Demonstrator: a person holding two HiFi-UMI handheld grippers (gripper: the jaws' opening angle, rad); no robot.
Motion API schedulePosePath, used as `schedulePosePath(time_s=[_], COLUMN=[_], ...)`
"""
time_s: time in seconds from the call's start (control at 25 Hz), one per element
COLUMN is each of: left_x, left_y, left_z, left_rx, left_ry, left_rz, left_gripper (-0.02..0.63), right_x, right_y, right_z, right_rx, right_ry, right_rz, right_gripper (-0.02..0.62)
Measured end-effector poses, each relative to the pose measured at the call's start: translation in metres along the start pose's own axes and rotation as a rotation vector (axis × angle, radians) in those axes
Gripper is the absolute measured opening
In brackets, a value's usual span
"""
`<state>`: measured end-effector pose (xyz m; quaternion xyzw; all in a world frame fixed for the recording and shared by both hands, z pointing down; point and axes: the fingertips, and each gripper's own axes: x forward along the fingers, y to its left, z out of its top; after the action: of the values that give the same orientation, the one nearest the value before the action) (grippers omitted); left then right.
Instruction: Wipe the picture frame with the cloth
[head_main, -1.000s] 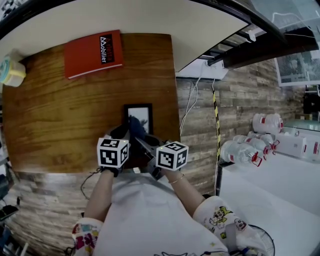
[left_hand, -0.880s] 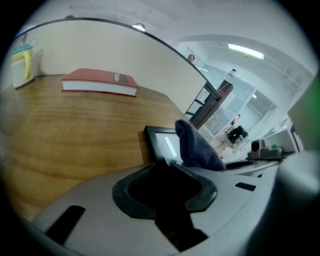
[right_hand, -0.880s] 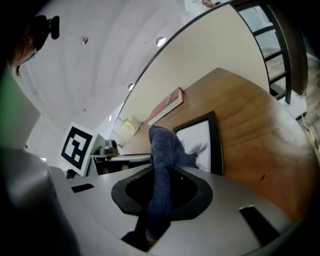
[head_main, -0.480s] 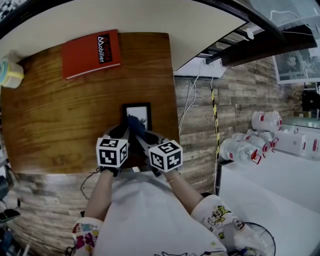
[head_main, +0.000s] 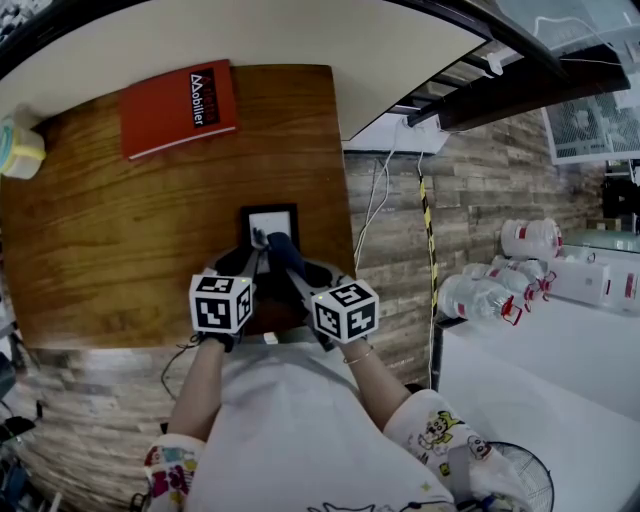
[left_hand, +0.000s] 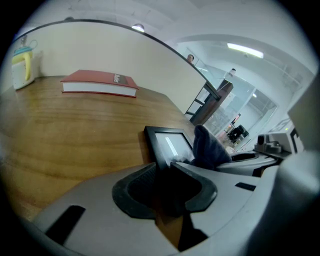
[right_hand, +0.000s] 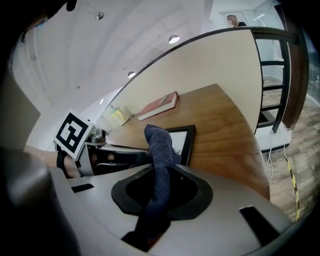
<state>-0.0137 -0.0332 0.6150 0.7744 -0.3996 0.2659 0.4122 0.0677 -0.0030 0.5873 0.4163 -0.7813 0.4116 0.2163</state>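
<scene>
One picture frame (left_hand: 170, 144) edge in left tongs (left_hand: 162, 169), cloth (right_hand: 159, 147) in right tongs (right_hand: 161, 174)

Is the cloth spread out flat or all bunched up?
Bunched up. The cloth pokes out of the right tongs as a narrow wad, pinched between them.

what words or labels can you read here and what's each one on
"Mobiller", as best it reads: white on a black label on the red book.
Same print in the left gripper view: too small to read.
Bottles at the right: red labels, too blurred to read.
Marker cube: black-and-white pattern, no words.
</scene>
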Motion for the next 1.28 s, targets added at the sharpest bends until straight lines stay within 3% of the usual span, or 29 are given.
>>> schedulePosePath(time_s=[0.88,1.28], left_x=[0.000,-0.002], left_y=[0.000,-0.002], left_z=[0.000,0.000], left_rx=[0.014,0.051], left_ry=[-0.011,-0.042], left_rz=[0.015,0.043], left_gripper=[0.087,0.089], right_x=[-0.049,-0.073], right_y=[-0.060,-0.059], right_z=[-0.005,0.013], right_rx=[0.071,0.036], right_ry=[-0.022,-0.079], right_rz=[-0.129,-0.150], right_gripper=[0.058,0.058])
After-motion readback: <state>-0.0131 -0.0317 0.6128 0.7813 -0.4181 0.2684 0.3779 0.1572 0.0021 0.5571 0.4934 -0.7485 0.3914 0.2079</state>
